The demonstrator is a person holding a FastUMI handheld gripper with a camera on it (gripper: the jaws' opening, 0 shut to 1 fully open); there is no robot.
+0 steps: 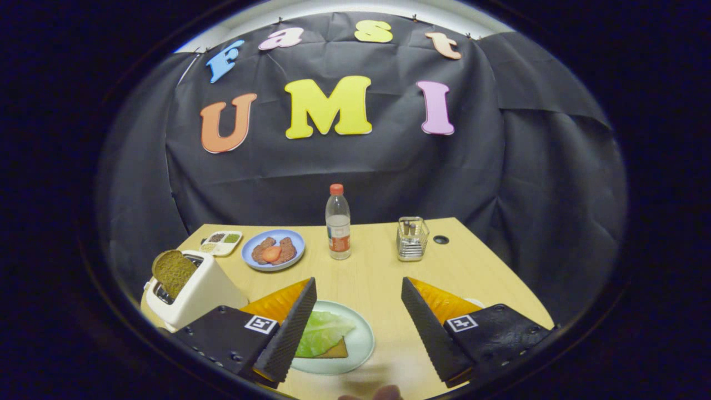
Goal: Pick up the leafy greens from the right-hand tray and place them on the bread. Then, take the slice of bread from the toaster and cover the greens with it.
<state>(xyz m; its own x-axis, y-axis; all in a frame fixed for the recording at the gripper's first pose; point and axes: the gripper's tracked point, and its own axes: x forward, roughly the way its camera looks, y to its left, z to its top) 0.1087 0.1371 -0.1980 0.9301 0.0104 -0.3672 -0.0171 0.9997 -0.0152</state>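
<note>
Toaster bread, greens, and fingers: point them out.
Toaster bread (173, 271), gripper view, slice's face.
Greens (322, 332), gripper view, leaf middle, on the plate's bread.
Gripper (359, 325), gripper view, midway between open fingers.

The worktop (377, 278) under my hand-held gripper (358, 322) is pale wood-look laminate, smooth with a faint grain. My fingers (291, 333), spread wide with nothing between them, have ribbed, matt inner faces. The toaster (194, 294) looks like glossy plastic, and the bread slice (173, 271) standing in it is rough and grainy. The leafy greens (322, 332) look waxy and crinkled on a smooth, matt plate (364, 339). The bottle (338, 222) is clear plastic, the small basket (412, 239) shiny wire metal, the wall (527, 183) creased matt cloth.
</note>
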